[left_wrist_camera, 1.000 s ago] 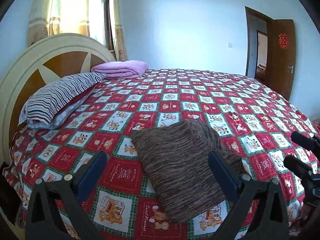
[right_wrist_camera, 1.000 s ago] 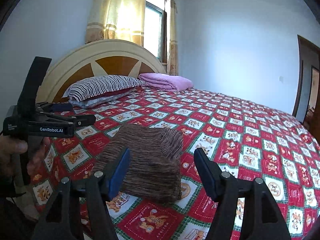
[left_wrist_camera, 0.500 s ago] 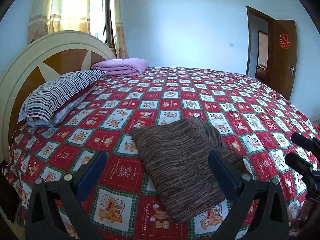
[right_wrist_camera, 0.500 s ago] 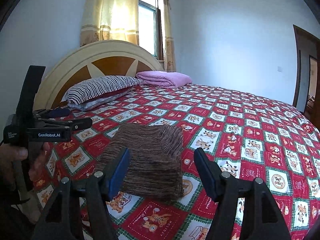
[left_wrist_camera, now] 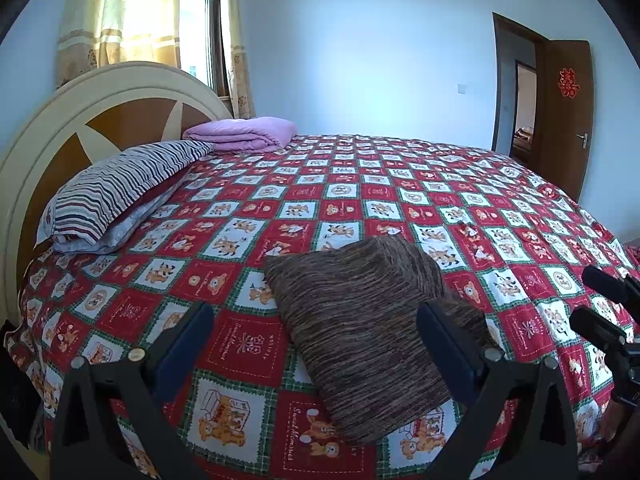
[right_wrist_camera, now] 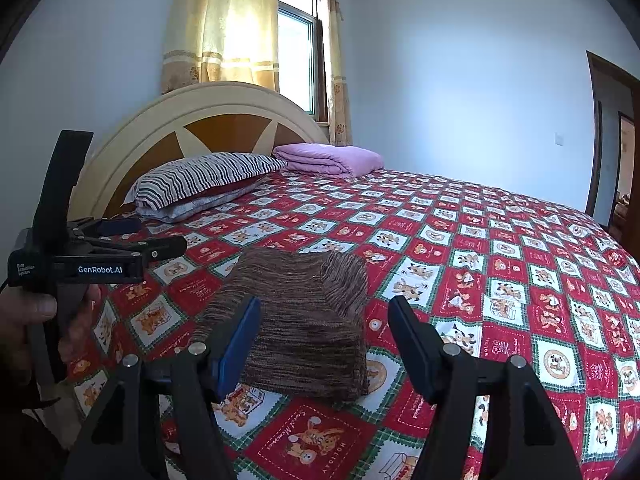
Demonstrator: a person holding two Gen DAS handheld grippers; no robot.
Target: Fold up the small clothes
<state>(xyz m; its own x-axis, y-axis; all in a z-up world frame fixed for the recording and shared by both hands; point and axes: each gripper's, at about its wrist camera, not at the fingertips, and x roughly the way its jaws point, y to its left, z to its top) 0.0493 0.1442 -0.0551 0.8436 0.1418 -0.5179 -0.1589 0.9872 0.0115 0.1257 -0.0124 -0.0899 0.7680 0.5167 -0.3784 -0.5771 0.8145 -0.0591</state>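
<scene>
A brown striped knit garment (left_wrist_camera: 360,320) lies folded into a compact rectangle on the red patterned bedspread (left_wrist_camera: 360,200), near the bed's front edge; it also shows in the right wrist view (right_wrist_camera: 300,320). My left gripper (left_wrist_camera: 316,328) is open and empty, held above the bed just in front of the garment. My right gripper (right_wrist_camera: 324,320) is open and empty, also held back from the garment's near edge. The left gripper's side (right_wrist_camera: 156,240) shows in the right wrist view at the left, held by a hand.
A striped pillow (left_wrist_camera: 120,188) and a folded purple blanket (left_wrist_camera: 244,132) lie by the cream and brown headboard (left_wrist_camera: 80,120). A window with yellow curtains (right_wrist_camera: 236,28) is behind it. A brown door (left_wrist_camera: 568,116) stands open at the right.
Both grippers have drifted slightly with the view tilting up a little. The garment has not moved and both grippers stay open.
</scene>
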